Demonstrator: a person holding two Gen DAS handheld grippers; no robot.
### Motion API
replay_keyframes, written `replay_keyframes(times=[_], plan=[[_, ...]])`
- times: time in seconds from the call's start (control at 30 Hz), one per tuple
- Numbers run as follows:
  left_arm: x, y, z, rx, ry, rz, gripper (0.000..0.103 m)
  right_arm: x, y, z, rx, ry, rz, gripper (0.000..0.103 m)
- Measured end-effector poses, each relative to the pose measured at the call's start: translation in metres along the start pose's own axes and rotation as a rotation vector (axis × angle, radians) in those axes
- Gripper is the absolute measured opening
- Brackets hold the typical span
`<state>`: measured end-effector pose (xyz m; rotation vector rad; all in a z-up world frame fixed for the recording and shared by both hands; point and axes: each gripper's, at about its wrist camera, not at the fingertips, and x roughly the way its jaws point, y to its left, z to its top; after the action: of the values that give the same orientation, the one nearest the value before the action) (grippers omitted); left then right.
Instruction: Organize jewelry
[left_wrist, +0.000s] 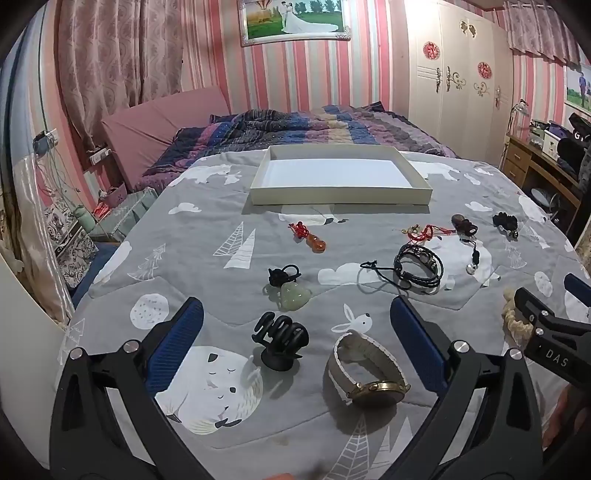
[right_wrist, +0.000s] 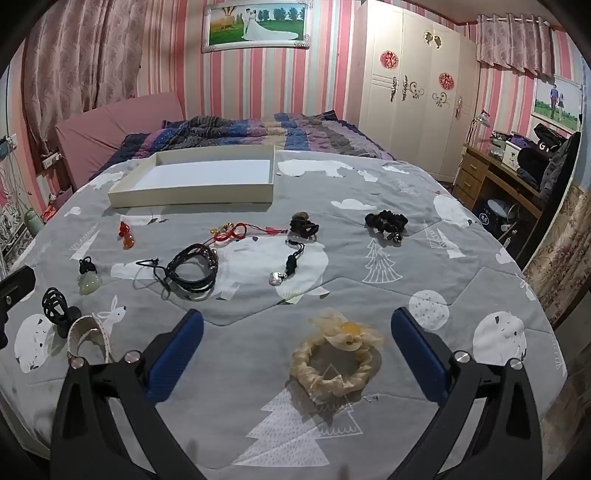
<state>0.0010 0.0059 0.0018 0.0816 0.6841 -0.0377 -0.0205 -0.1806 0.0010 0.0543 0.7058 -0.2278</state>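
Observation:
Jewelry lies scattered on the grey bedspread (left_wrist: 207, 236). My left gripper (left_wrist: 297, 332) hangs open over a black hair claw (left_wrist: 279, 339) and a gold watch (left_wrist: 369, 371) with a pale strap. My right gripper (right_wrist: 297, 345) is open above a cream hair tie (right_wrist: 338, 356) with a yellow flower. Farther off lie a jade pendant (left_wrist: 291, 293), an orange gourd charm (left_wrist: 316, 243), a black braided bracelet (right_wrist: 194, 271), a red cord (right_wrist: 236, 230), a heart charm (right_wrist: 277, 277) and a black scrunchie (right_wrist: 386, 221). An empty white tray (left_wrist: 341, 194) sits beyond them.
A rumpled striped quilt (left_wrist: 314, 127) and a pink headboard cushion (left_wrist: 162, 125) lie behind the tray. A white wardrobe (right_wrist: 413, 85) and a wooden desk (right_wrist: 495, 173) stand at the right. Bags and a socket with cables crowd the left bedside (left_wrist: 70, 236).

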Motion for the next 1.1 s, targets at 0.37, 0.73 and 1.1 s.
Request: replay_keyframes(times=[0.37, 0.73, 1.1], plan=[[0.0045, -0.0034, -0.0021, -0.002, 0.013, 0.003, 0.100, -0.0020, -0.0022, 0.0053, 0.007, 0.004, -0.005, 0.101], [0.0059, -0.0051, -0.0045, 0.004, 0.024, -0.026, 0.100, -0.0052, -0.0070, 0.0015, 0.012, -0.007, -0.009, 0.101], [0.0085, -0.0015, -0.0054, 0.005, 0.022, -0.016, 0.100, -0.0039, -0.0068, 0.0015, 0.013, -0.006, -0.011, 0.101]])
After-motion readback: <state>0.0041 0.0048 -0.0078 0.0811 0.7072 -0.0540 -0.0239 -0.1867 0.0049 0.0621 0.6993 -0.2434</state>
